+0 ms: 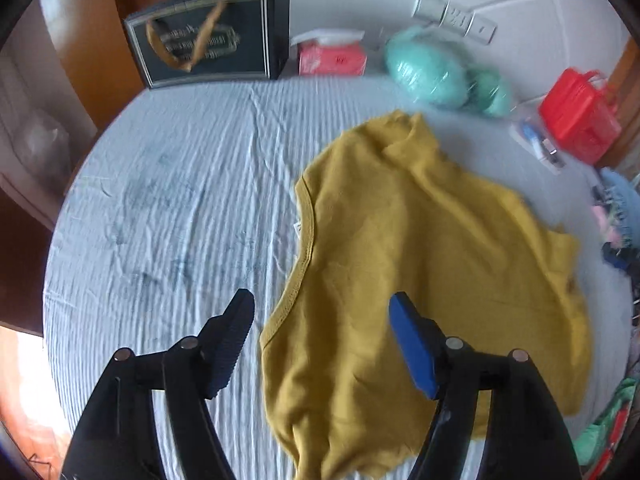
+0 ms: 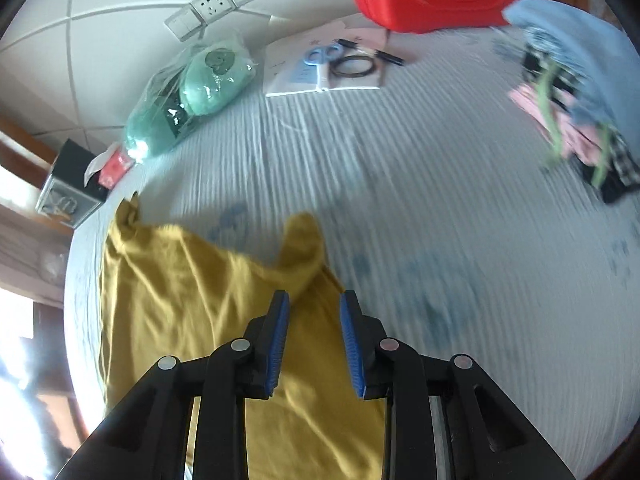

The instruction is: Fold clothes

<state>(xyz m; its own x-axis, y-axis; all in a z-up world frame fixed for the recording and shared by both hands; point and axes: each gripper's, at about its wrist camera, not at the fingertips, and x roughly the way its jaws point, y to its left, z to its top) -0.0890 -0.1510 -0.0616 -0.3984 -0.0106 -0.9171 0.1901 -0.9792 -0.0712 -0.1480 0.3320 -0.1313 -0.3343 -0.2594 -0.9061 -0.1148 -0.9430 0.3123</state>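
A mustard-yellow garment [image 1: 420, 264] lies spread and rumpled on the pale striped bed sheet [image 1: 168, 200]. My left gripper [image 1: 322, 300] is open wide above its stitched left edge, holding nothing. In the right wrist view the same garment [image 2: 180, 300] lies at lower left, with one raised fold [image 2: 302, 240] just ahead of the fingertips. My right gripper [image 2: 314, 300] is open with a narrow gap over the garment's right edge, and no cloth is between the pads.
At the head of the bed stand a dark box [image 1: 212, 36], a red tissue pack [image 1: 332, 56], a green bagged plush [image 1: 440, 72] and a red case [image 1: 580, 112]. A book with scissors [image 2: 328, 64] and a clothes pile [image 2: 580, 92] lie at the far right.
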